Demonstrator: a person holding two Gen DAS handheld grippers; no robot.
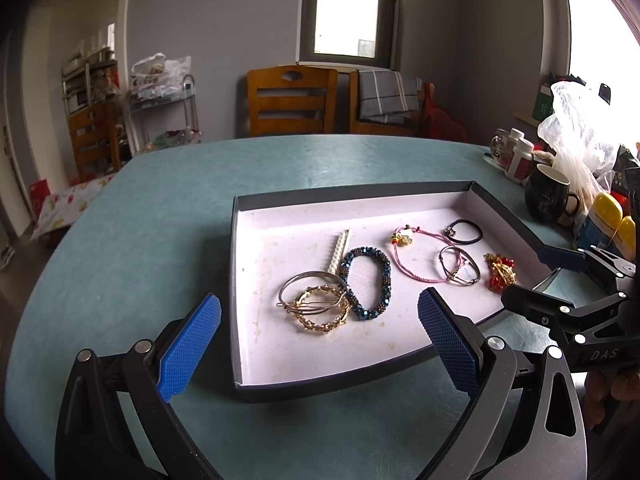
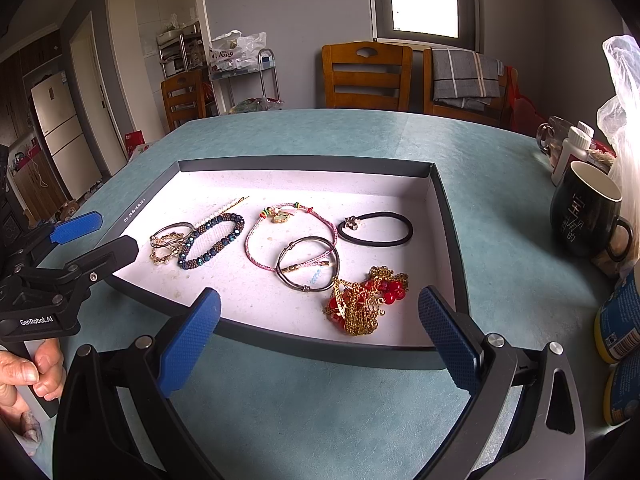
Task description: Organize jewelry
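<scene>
Mug point(image 2: 586, 210), bottles point(image 1: 520, 156), maybe meds, flank tray point(image 2: 304, 166); both grippers' fingers apart, empty.

Hairpin point(image 2: 230, 209): we see it partly hidden under the beaded bracelet point(image 2: 212, 246).
Yellow containers point(image 2: 618, 320): right of the tongs, cut by frame edge.
Box side print point(image 2: 134, 210): we find it too small to read.

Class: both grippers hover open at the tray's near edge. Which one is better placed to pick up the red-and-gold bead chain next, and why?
Right. The right gripper faces the red-and-gold bead chain just beyond its open jaws; the left gripper faces the gold and silver bangles across the tray.
</scene>
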